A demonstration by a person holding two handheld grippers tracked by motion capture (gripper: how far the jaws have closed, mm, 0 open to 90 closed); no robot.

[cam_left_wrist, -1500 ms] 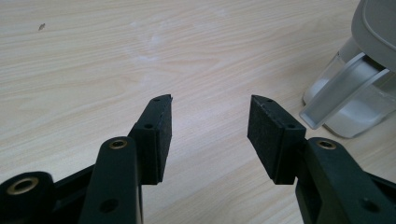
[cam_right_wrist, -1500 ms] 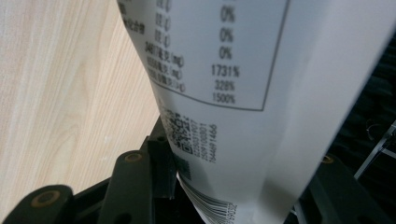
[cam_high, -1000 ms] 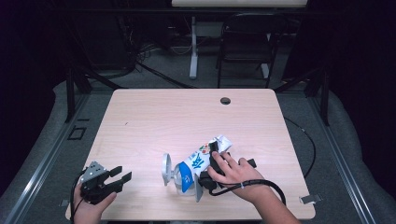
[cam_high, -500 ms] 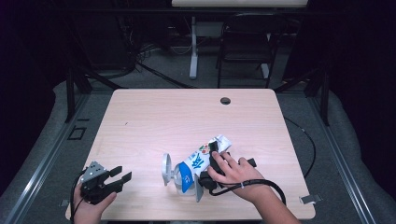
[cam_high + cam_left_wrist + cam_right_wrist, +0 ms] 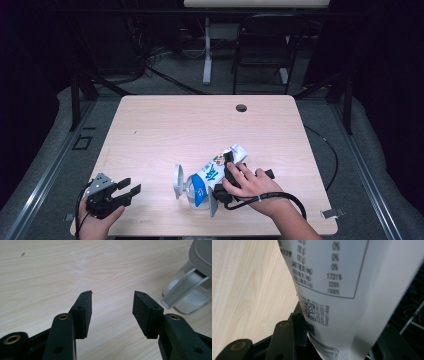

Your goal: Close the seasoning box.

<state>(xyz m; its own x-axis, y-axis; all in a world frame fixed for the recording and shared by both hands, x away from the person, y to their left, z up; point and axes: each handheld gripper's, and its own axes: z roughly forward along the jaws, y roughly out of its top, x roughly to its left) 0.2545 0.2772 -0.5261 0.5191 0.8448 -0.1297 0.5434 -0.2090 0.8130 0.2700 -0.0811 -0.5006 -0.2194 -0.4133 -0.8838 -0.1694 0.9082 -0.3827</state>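
While the right gripper (image 5: 231,176) is clamping its fingers (image 5: 298,332) on the white pouch (image 5: 342,290), the printed bag is sitting squeezed between them, tilted with its lower end over a clear jar (image 5: 192,189). That jar is lying near the front edge of the table (image 5: 200,125), with a grey hinged lid (image 5: 178,181) swung open on its left. In the high view the pouch (image 5: 216,170) is showing blue print and a crimped top pointing toward the back right.

Over on the left, the left gripper (image 5: 120,192) is hanging out by the front left corner, fingers (image 5: 86,312) standing wide apart and gripping nothing, just bare wood between them. The jar (image 5: 186,295) is peeking in at the edge of its view.

Table surface is looking like pale wood grain with a round cable hole (image 5: 241,108) near the back. Around it, grey carpet (image 5: 65,120), a black cable (image 5: 327,155) trailing off to the right, plus a dark chair (image 5: 262,55) and a white stand (image 5: 207,55) sitting in the dim room behind.
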